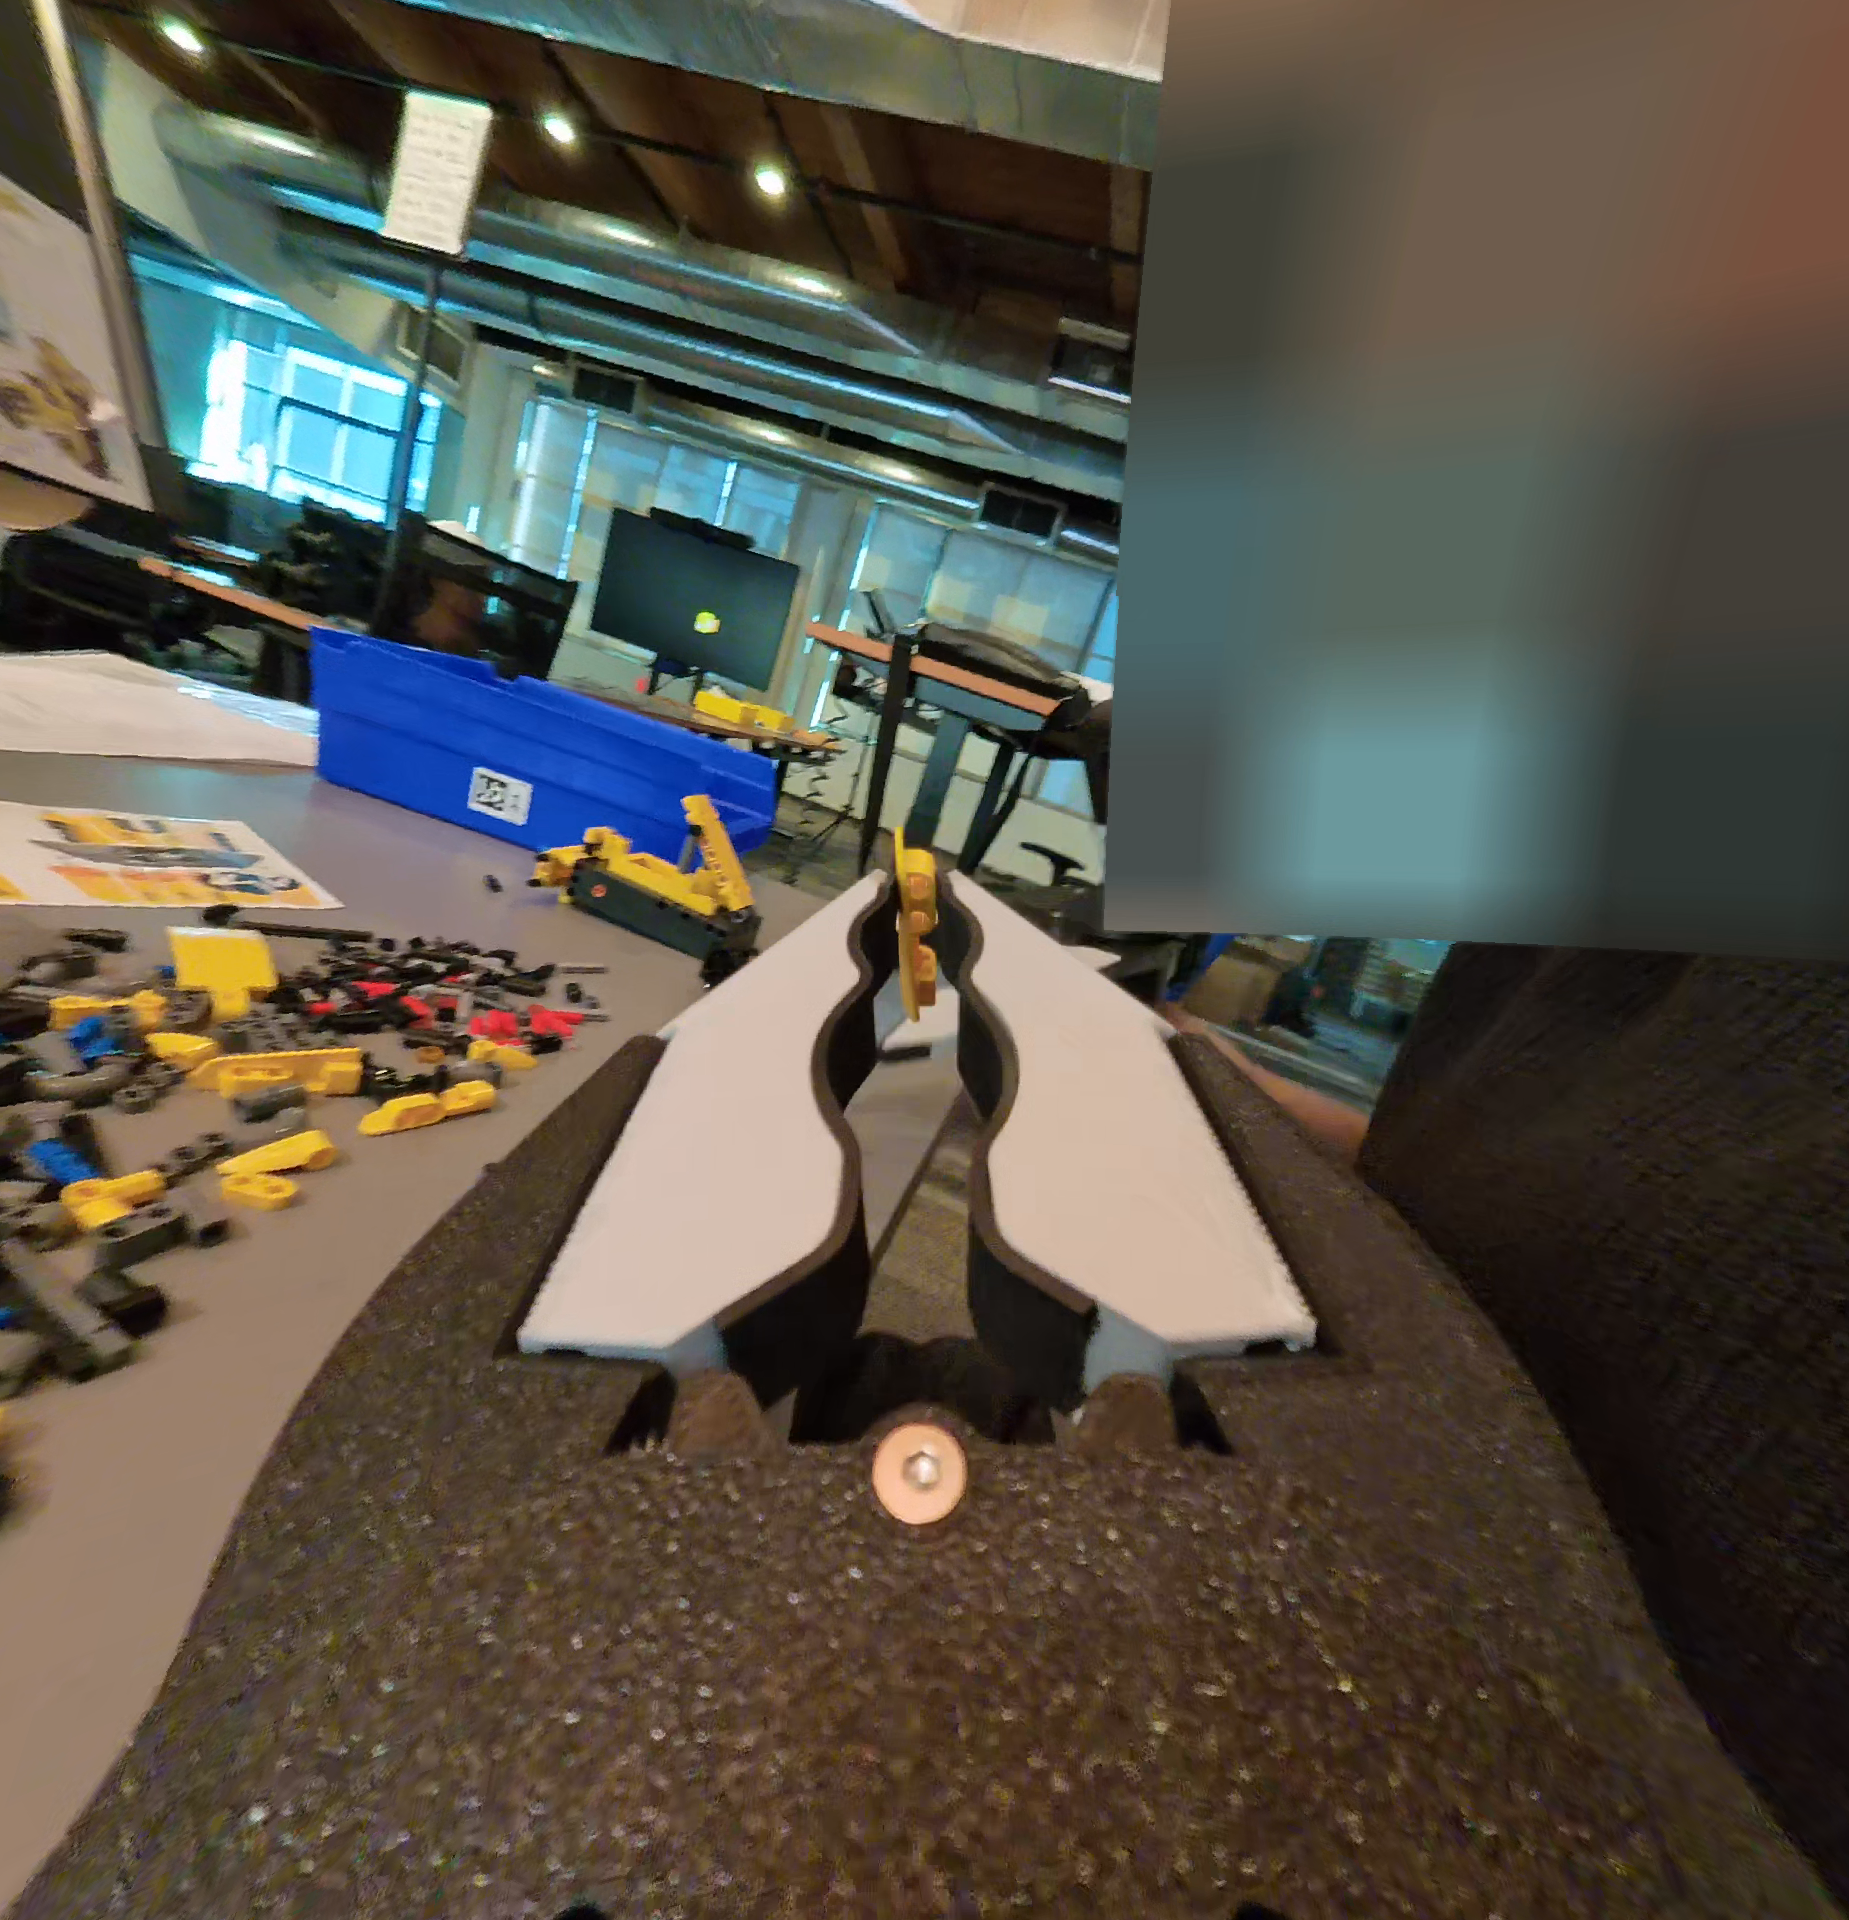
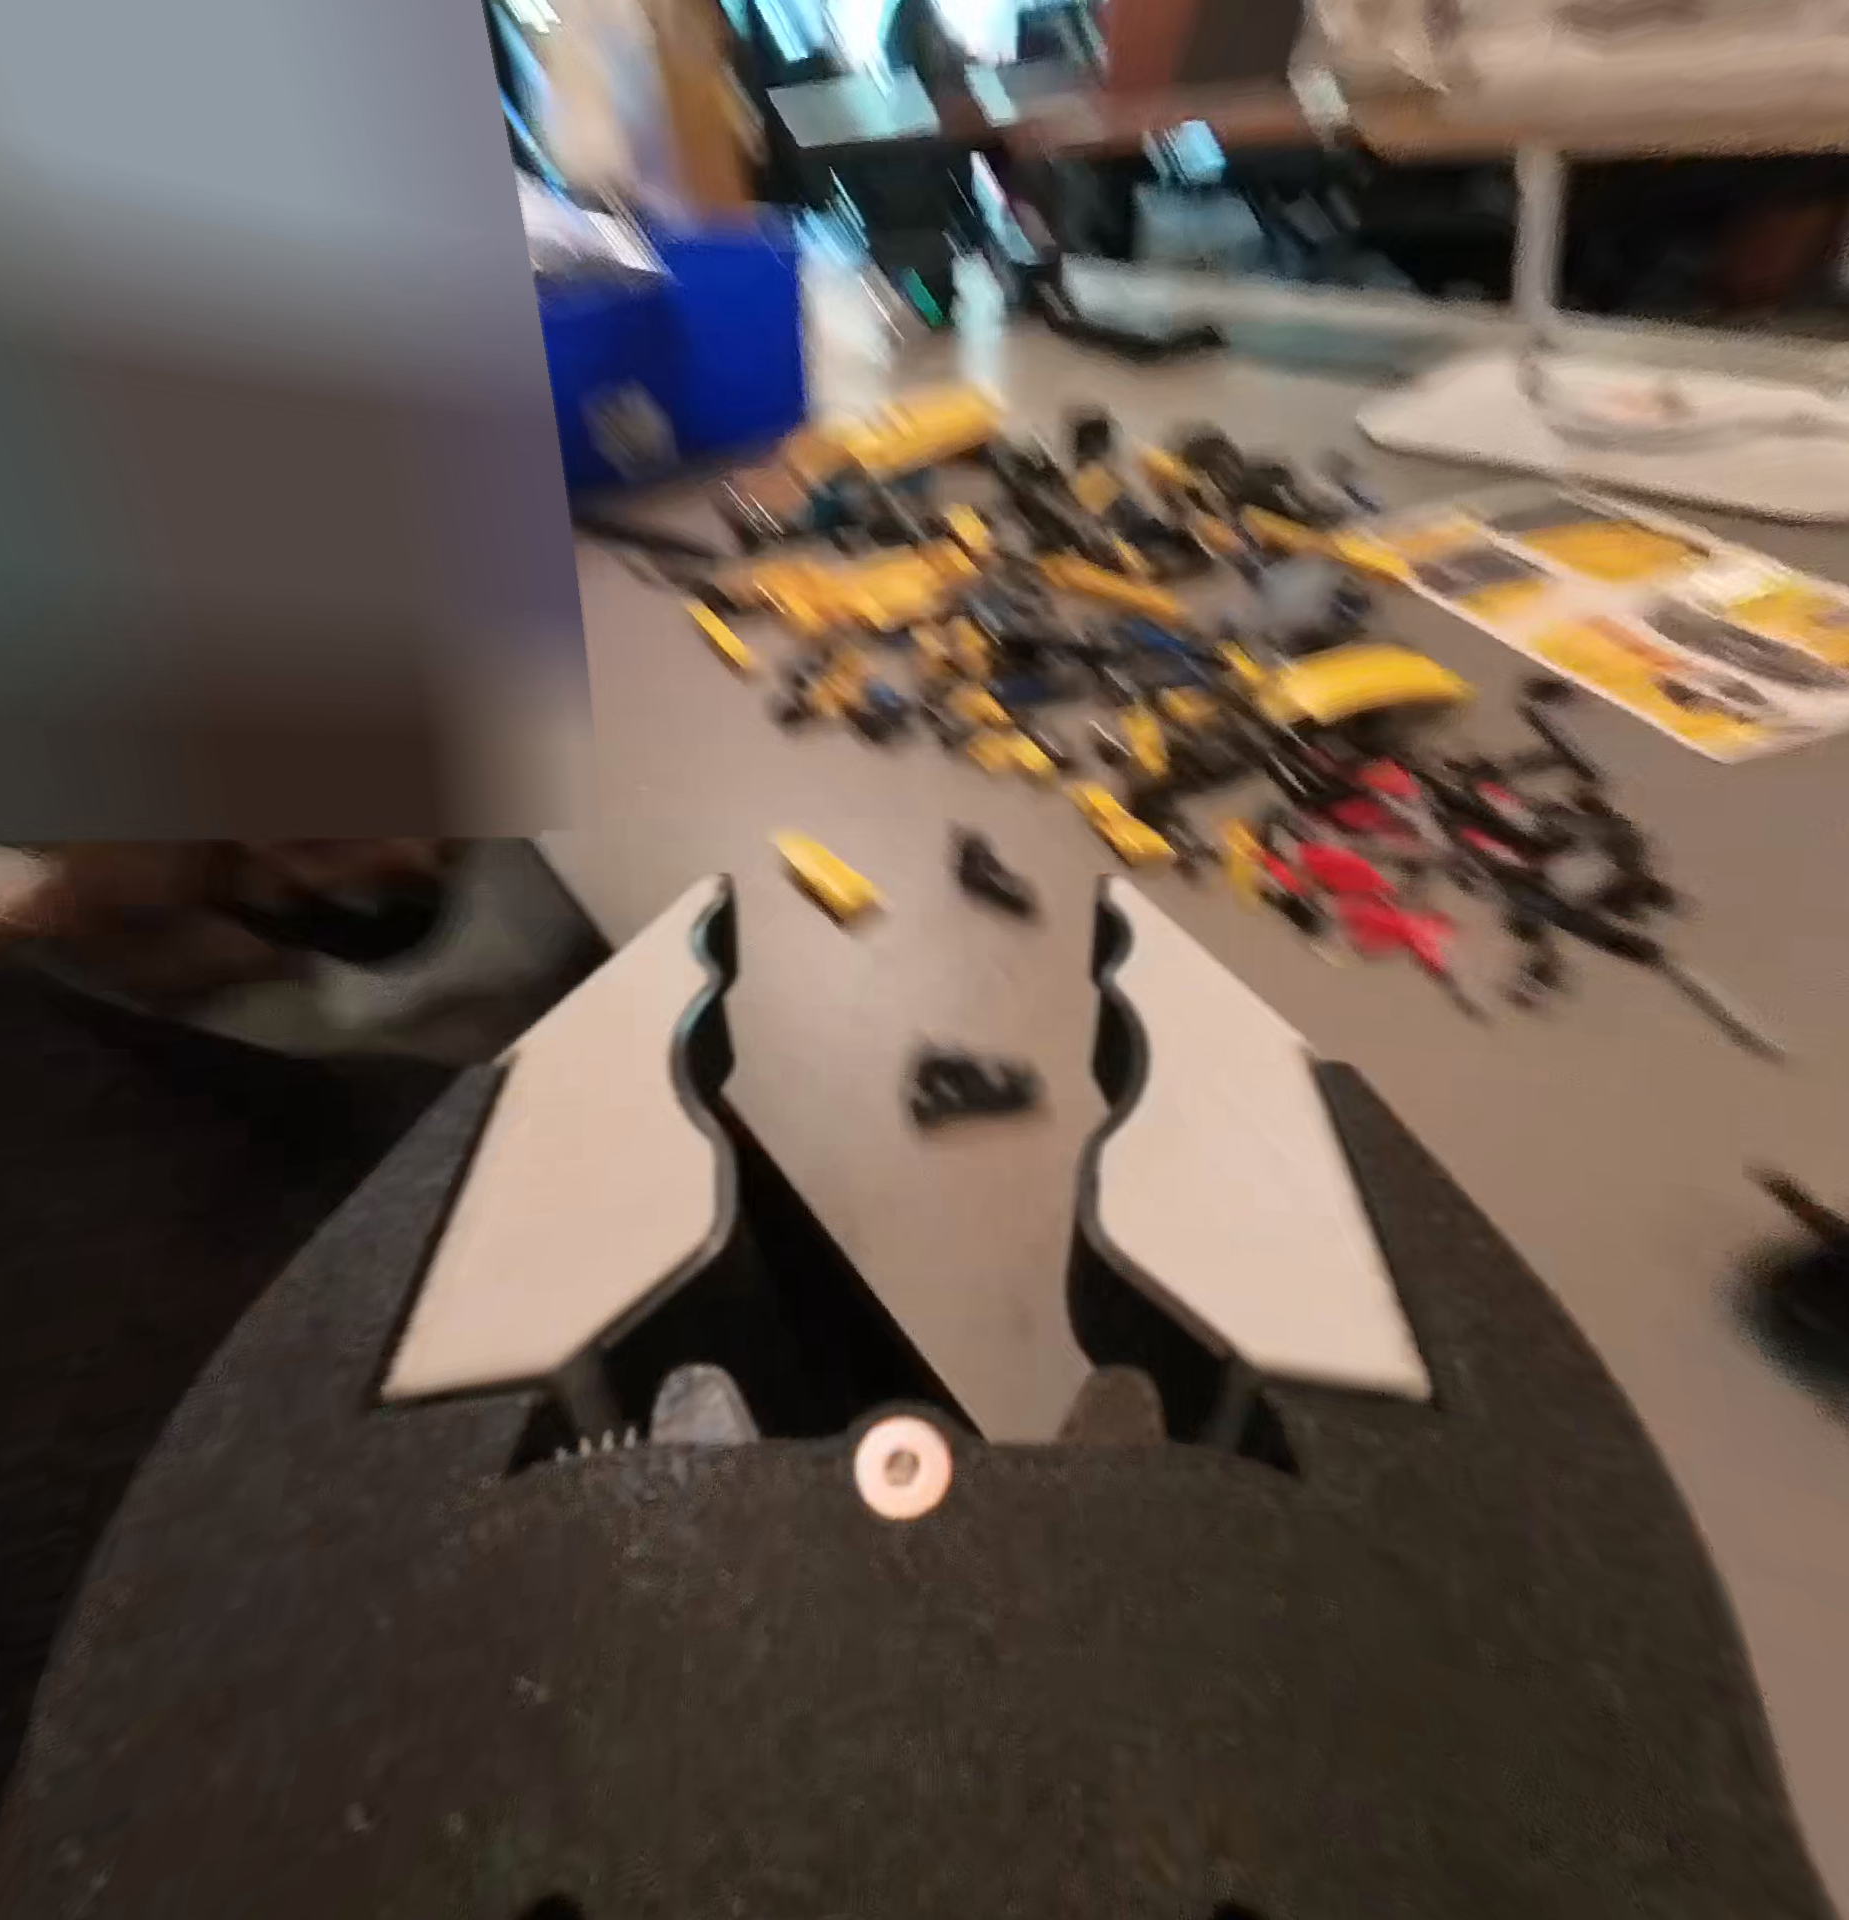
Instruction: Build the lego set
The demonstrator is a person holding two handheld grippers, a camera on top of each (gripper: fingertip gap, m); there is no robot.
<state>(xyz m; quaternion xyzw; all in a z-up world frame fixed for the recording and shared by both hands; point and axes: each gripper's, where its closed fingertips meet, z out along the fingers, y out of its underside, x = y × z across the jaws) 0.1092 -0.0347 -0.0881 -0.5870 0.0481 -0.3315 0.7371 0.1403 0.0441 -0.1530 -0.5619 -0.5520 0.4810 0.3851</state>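
My left gripper (image 1: 915,904) is shut on a small yellow beam piece (image 1: 916,928) and holds it upright in the air above the grey table's edge. A half-built yellow and black model (image 1: 660,883) stands on the table just left of it. A spread of loose yellow, black, red and blue building pieces (image 1: 224,1060) lies to the left. My right gripper (image 2: 912,914) is open and empty, low over the table. A small black piece (image 2: 970,1091) lies between its fingers, a yellow piece (image 2: 826,875) and another black piece (image 2: 991,878) just beyond the tips. The right wrist view is blurred.
A blue bin (image 1: 525,743) stands behind the model and shows in the right wrist view (image 2: 681,353) too. An instruction sheet (image 1: 141,852) lies on the table; it also shows in the right wrist view (image 2: 1668,613). The piece pile (image 2: 1159,644) fills the table's middle. A person's dark sleeve (image 1: 1647,1299) is at right.
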